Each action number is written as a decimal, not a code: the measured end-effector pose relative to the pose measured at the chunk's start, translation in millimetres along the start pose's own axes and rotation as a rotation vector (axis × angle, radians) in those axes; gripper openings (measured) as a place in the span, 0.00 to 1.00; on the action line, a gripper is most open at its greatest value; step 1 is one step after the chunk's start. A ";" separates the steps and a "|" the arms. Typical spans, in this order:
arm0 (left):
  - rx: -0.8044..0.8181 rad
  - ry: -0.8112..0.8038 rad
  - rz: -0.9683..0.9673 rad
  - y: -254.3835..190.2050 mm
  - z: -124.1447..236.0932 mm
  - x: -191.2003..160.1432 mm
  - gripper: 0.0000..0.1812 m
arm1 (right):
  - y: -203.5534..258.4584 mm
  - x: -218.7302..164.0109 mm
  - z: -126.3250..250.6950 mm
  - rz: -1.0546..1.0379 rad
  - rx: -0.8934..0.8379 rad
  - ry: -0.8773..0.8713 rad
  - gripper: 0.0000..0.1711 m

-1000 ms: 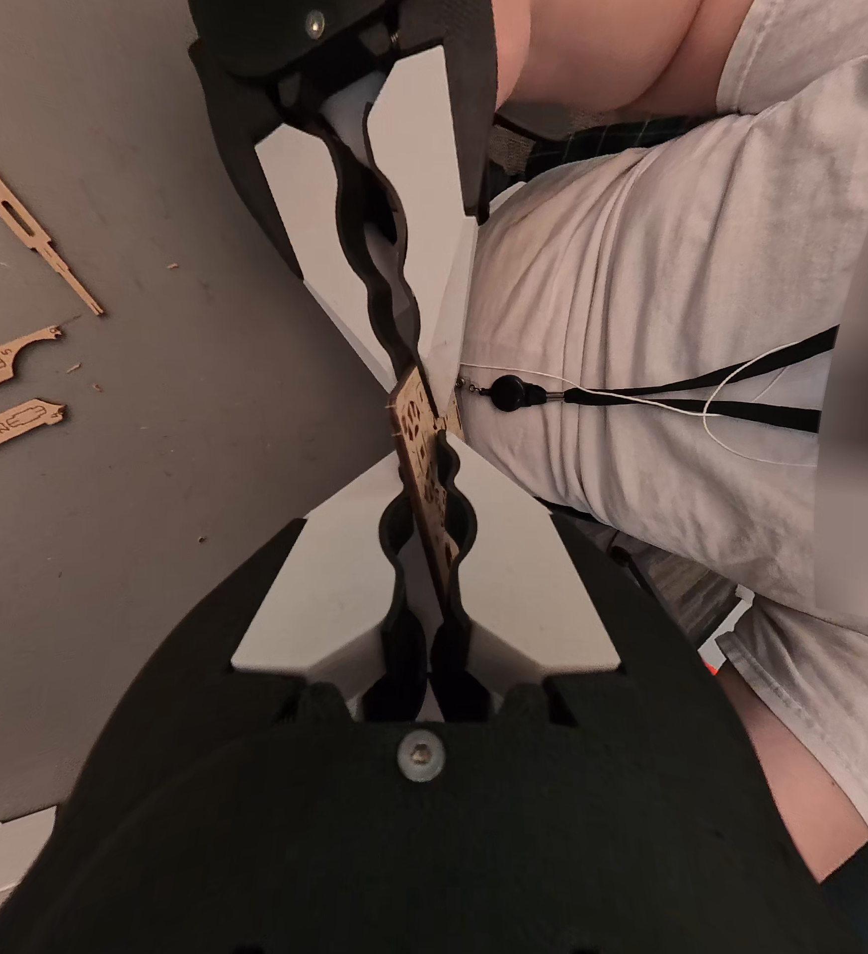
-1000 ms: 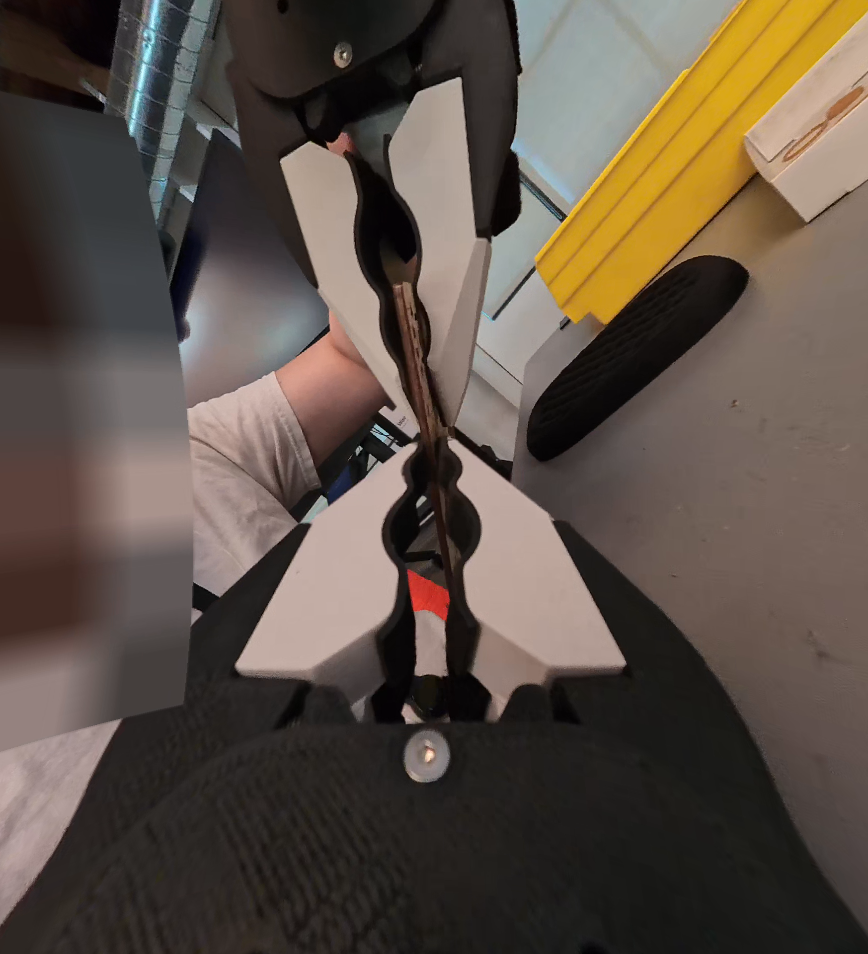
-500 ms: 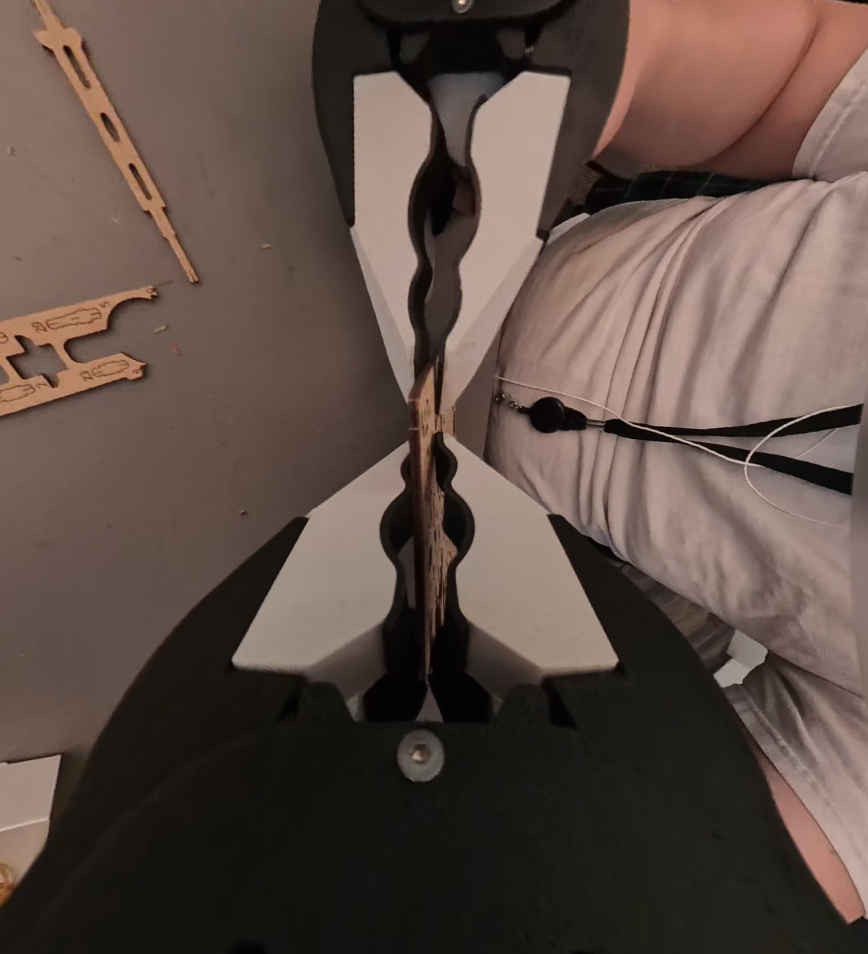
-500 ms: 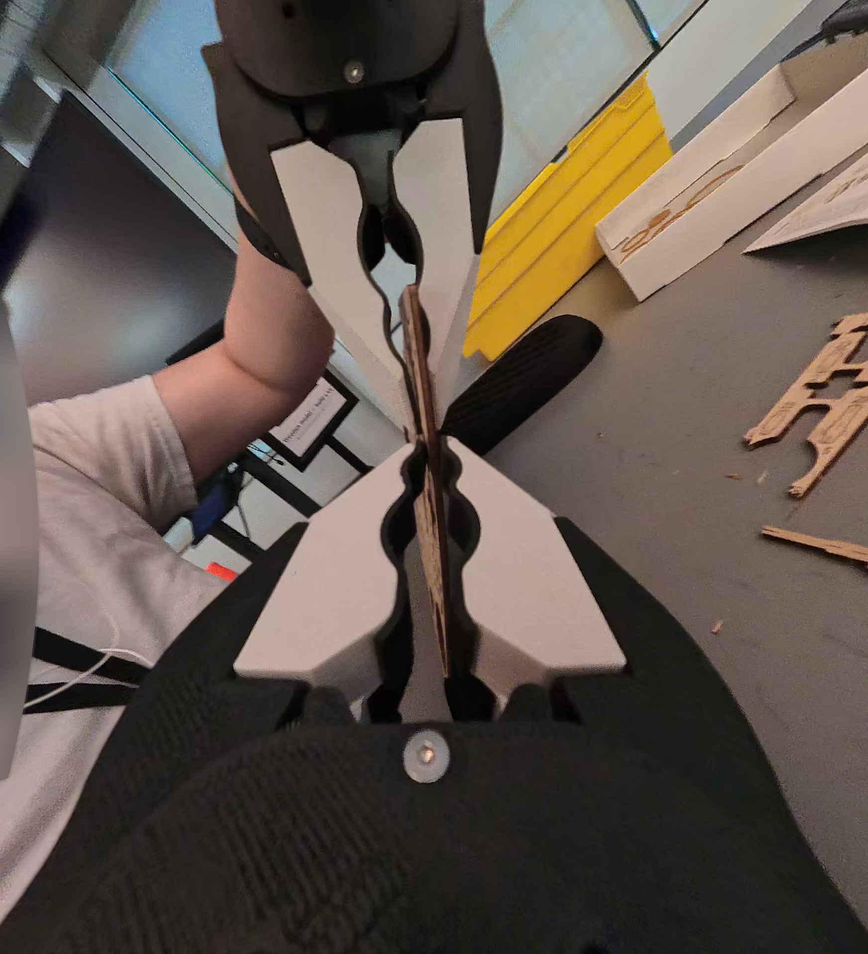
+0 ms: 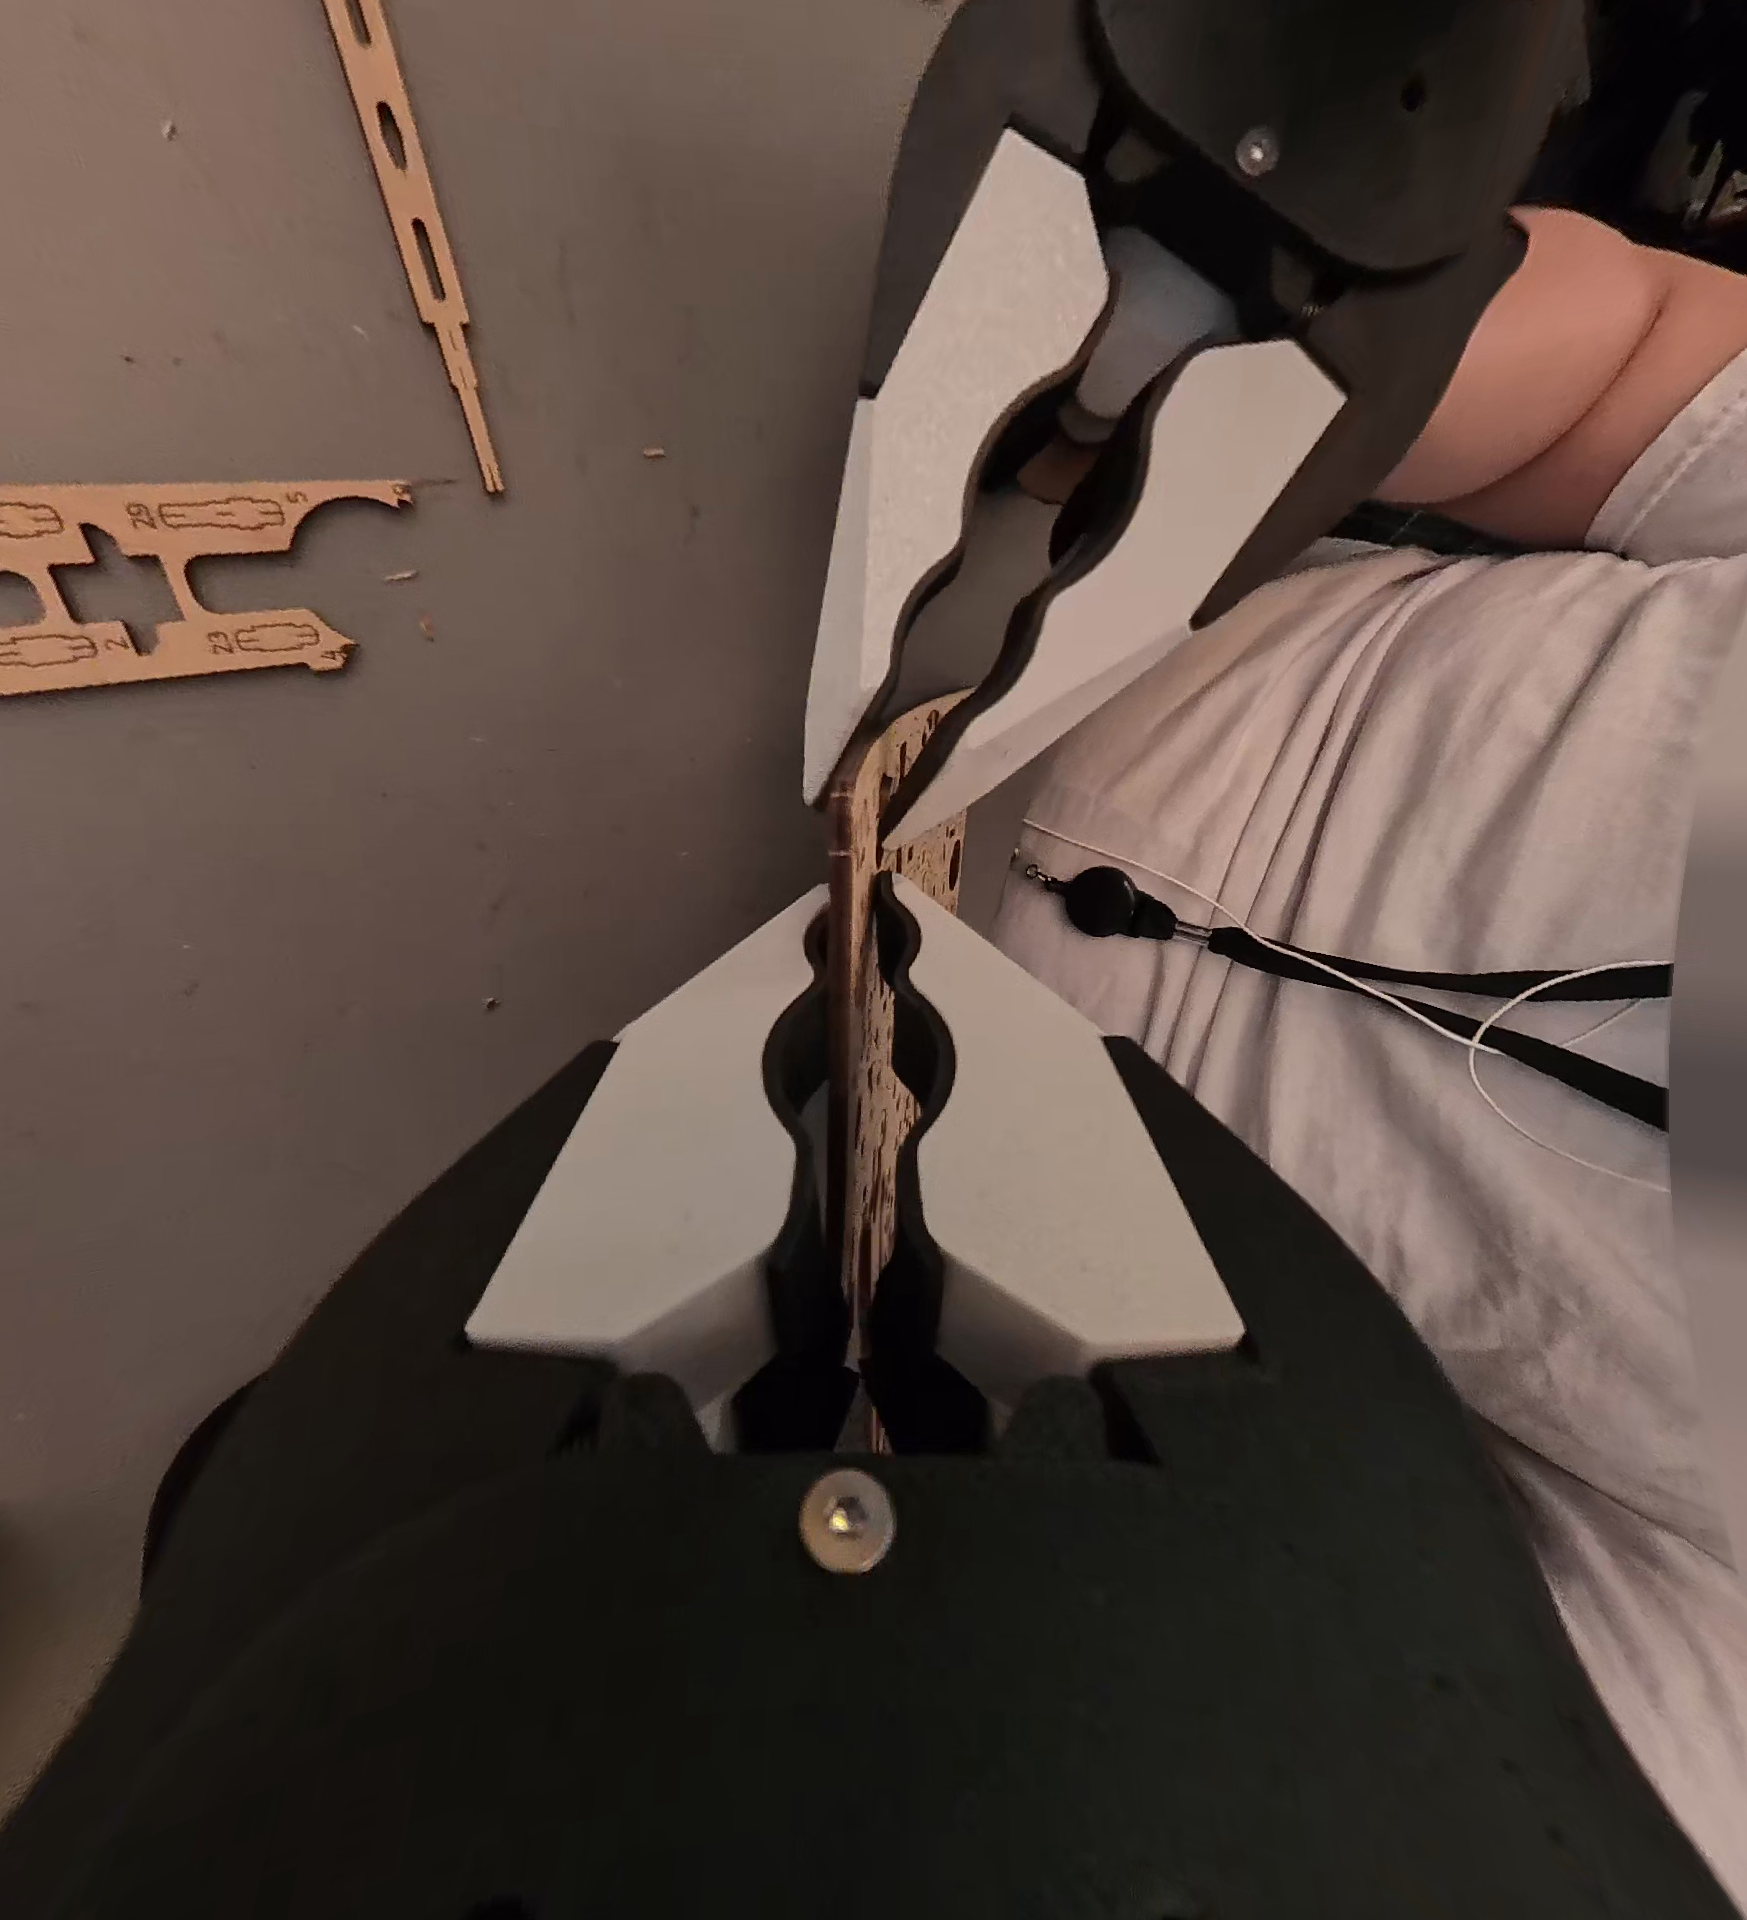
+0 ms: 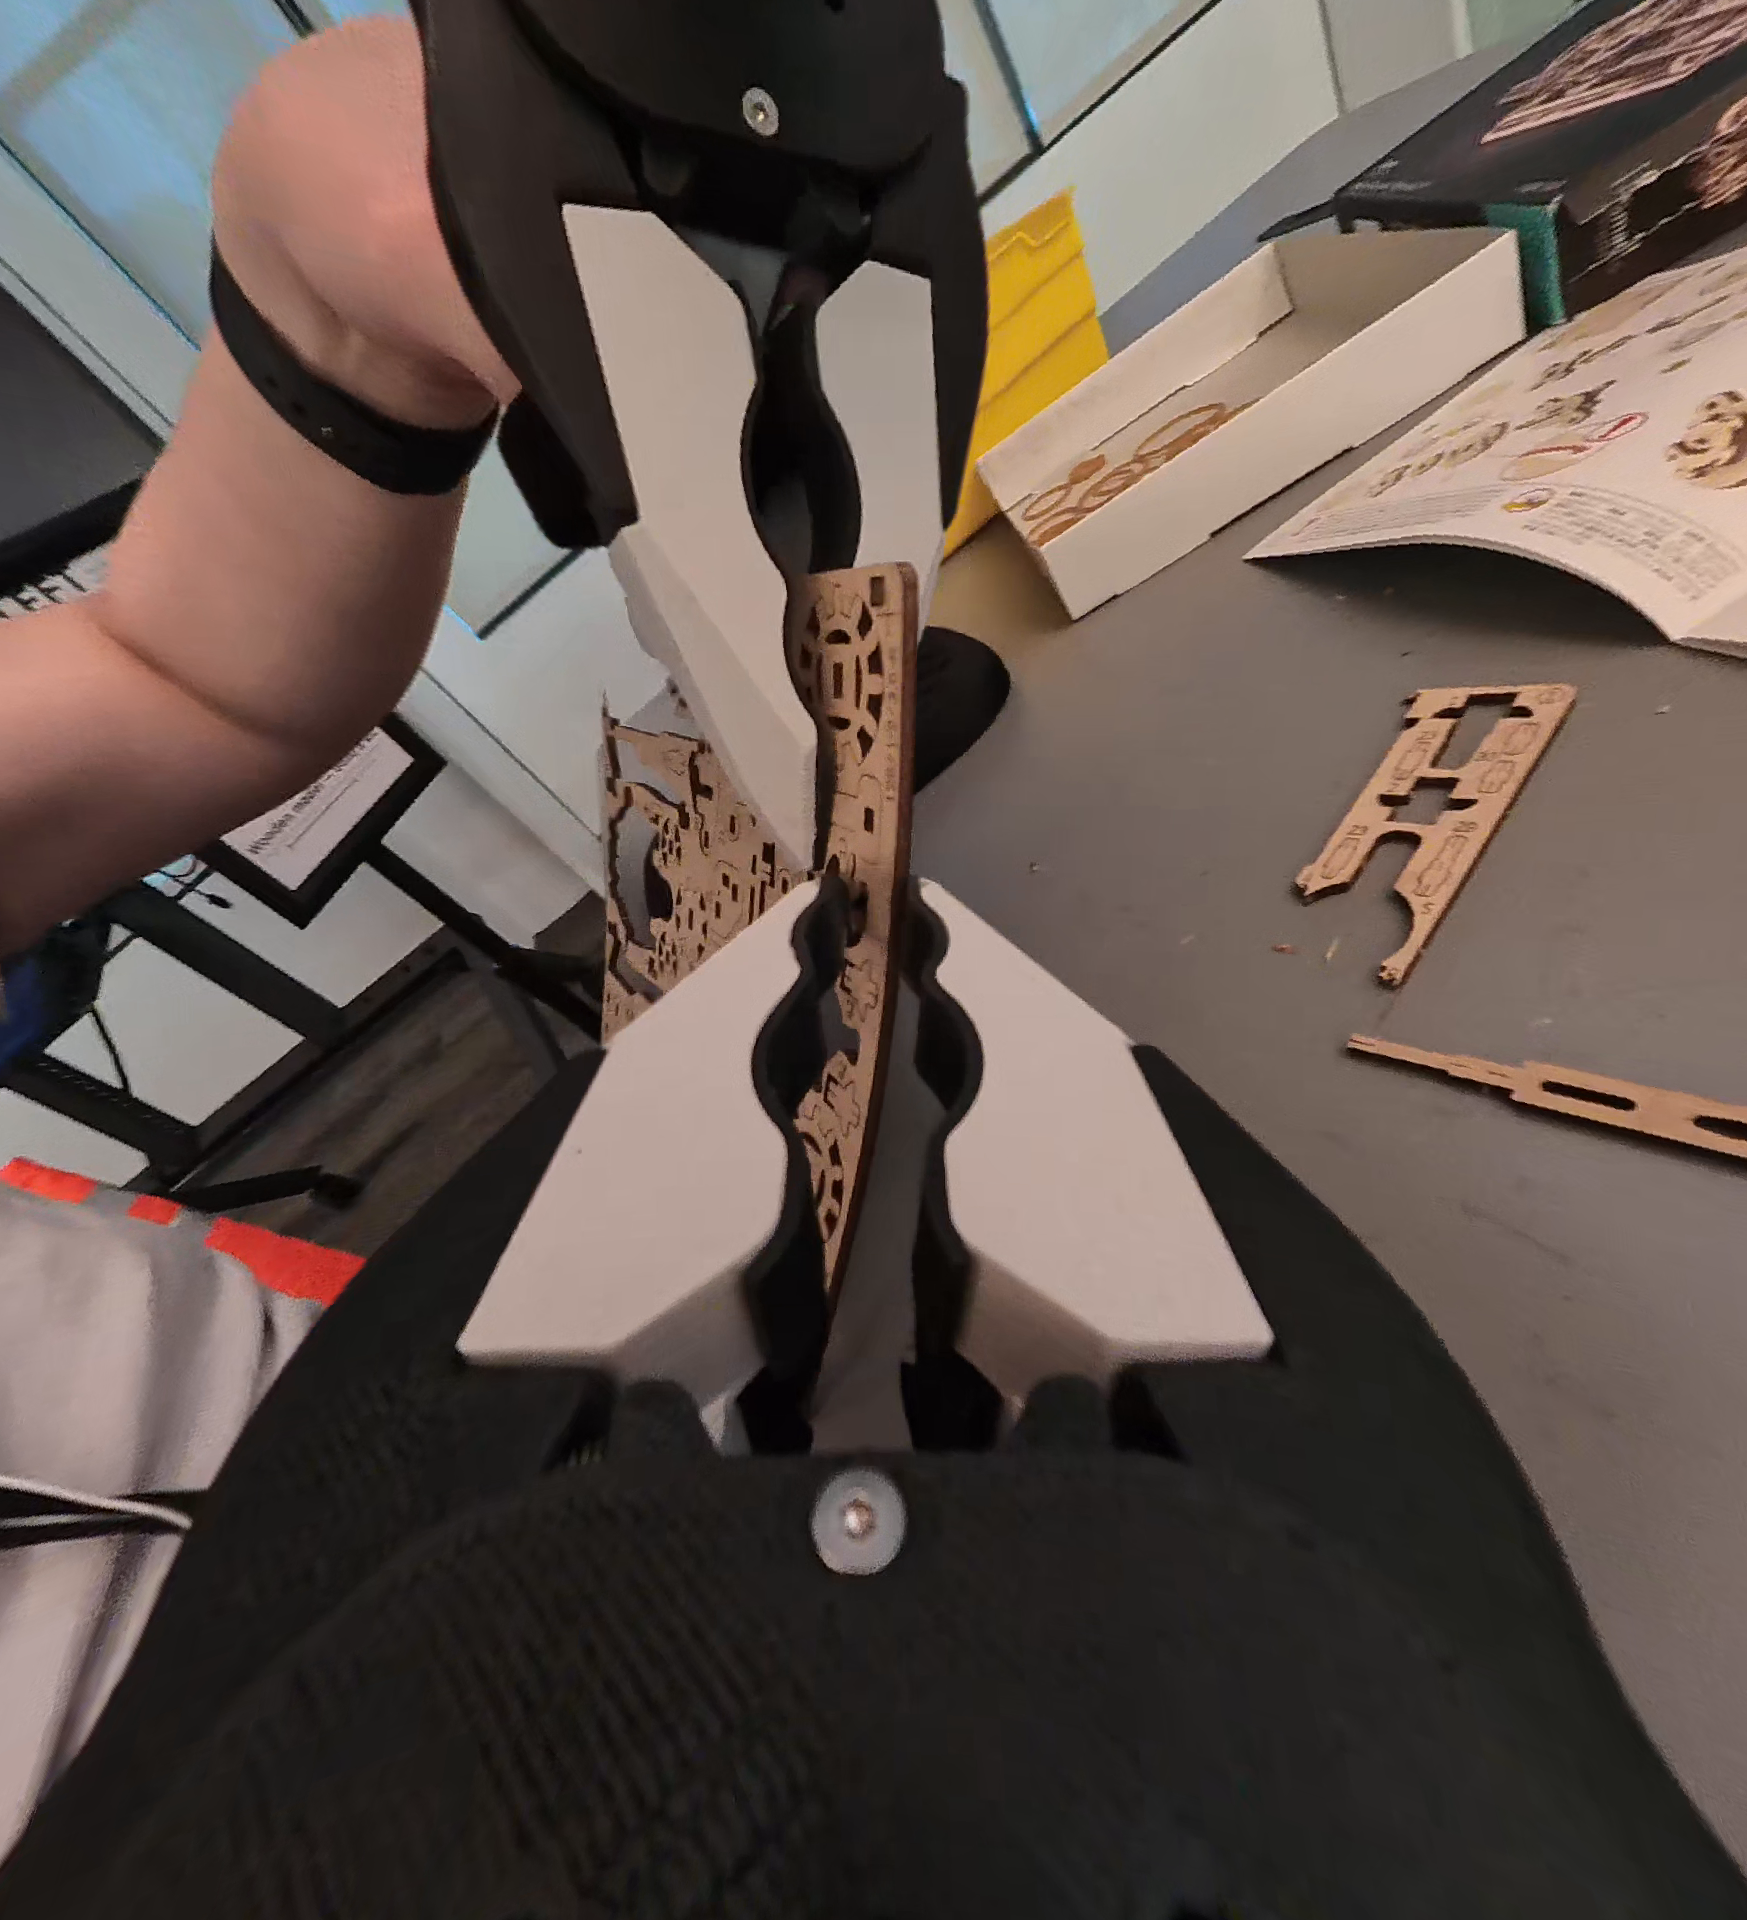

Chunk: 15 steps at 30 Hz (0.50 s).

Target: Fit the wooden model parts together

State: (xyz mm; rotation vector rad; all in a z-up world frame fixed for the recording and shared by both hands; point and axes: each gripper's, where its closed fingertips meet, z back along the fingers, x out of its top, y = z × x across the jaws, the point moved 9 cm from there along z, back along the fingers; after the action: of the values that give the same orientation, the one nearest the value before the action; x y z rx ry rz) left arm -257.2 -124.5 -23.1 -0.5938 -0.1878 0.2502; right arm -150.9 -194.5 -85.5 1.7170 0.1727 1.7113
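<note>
A thin laser-cut wooden sheet (image 5: pixel 861 1039) is held between both grippers above the grey table (image 5: pixel 225 1039). My left gripper (image 5: pixel 853 894) is shut on one end of it, and the sheet runs edge-on between its pads. My right gripper (image 5: pixel 864 800) comes in from the upper right, tip to tip with the left, and is shut on the other end. In the right wrist view the sheet (image 6: pixel 864 707) shows its cut-out face and bows slightly. There my right gripper (image 6: pixel 869 894) clamps its near part and the left gripper (image 6: pixel 817 800) clamps its far part from above.
On the table lie an H-shaped wooden offcut (image 6: pixel 1435 821) and a slotted wooden strip (image 6: pixel 1596 1112); both also show in the left wrist view, the offcut (image 5: pixel 121 582) and the strip (image 5: pixel 422 239). An open booklet (image 6: pixel 1596 468), a white tray (image 6: pixel 1243 384), a dark box (image 6: pixel 1627 156) and a yellow bin (image 6: pixel 1035 343) stand farther off. The person's torso (image 5: pixel 1368 1039) is close by. Both grippers' tips are close together, under 4 cm apart.
Both grippers stayed shut on the sheet and have twisted against each other. The sheet, edge-on before, now shows its face in the right wrist view and looks bowed.
</note>
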 end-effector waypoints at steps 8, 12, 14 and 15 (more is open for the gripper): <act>-0.051 -0.004 -0.002 -2.1 2.2 -2.0 0.01 | -5.1 0.0 1.7 -0.142 0.140 -0.011 0.05; -0.043 0.008 -0.025 -5.0 1.3 -1.5 0.01 | -6.1 2.3 2.3 -0.100 0.176 0.030 0.05; -0.036 0.009 -0.026 -4.8 0.9 -1.6 0.01 | -7.6 2.7 2.5 -0.098 0.174 0.041 0.04; -0.028 0.009 -0.022 -4.4 0.8 -1.5 0.01 | -8.3 2.5 2.0 -0.106 0.172 0.044 0.04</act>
State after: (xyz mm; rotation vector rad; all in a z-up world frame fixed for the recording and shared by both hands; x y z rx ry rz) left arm -258.1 -128.1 -20.1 -0.6202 -0.1889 0.2238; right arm -145.6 -187.6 -87.8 1.7597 0.4346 1.6984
